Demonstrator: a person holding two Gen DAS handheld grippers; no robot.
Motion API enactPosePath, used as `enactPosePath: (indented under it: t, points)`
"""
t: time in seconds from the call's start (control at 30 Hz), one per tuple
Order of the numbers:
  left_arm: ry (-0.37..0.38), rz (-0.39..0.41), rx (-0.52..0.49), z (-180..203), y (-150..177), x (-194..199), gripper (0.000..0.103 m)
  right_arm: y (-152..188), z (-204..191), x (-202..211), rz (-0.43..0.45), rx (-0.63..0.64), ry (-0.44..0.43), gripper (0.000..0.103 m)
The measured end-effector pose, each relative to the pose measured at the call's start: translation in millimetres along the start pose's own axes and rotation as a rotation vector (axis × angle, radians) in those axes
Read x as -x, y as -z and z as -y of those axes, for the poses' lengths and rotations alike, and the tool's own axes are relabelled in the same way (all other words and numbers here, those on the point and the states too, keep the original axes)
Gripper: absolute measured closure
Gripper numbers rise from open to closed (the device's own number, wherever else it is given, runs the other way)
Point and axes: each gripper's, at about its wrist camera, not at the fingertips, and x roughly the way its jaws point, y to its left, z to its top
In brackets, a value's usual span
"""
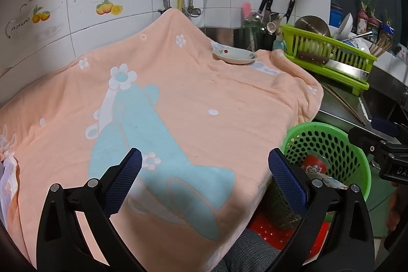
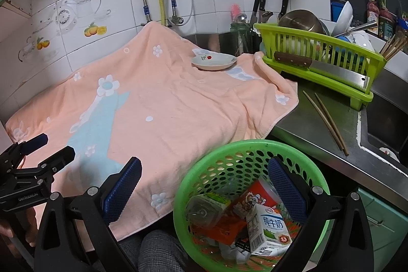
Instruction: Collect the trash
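Seemingly, collection was nearly finished: the milk carton [image 2: 269, 228] and wrappers lay in the green basket [image 2: 211, 157] at five o'clock of the towel-covered tabletop [image 2: 158, 103]. Both the left hand-held gripper [image 1: 205, 180] and the right hand-held gripper [image 2: 204, 182] were spread wide and empty; a last scan was advisable.

Both wrist views near, facing shared towel [image 1: 193, 103].

The milk carton [image 2: 267, 228] reads "纯牛奶" and "3.3"; the left gripper's [image 2: 54, 153] body reads "GenRobot.AI".
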Motion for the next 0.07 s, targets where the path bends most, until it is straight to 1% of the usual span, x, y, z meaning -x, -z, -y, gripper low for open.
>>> enactPosePath:
  t: [0.07]
  points:
    - [-0.002, 0.000, 0.001, 0.1, 0.0, 0.0, 0.005, -0.4, 0.4, -0.6, -0.001, 0.002, 0.001, 0.007]
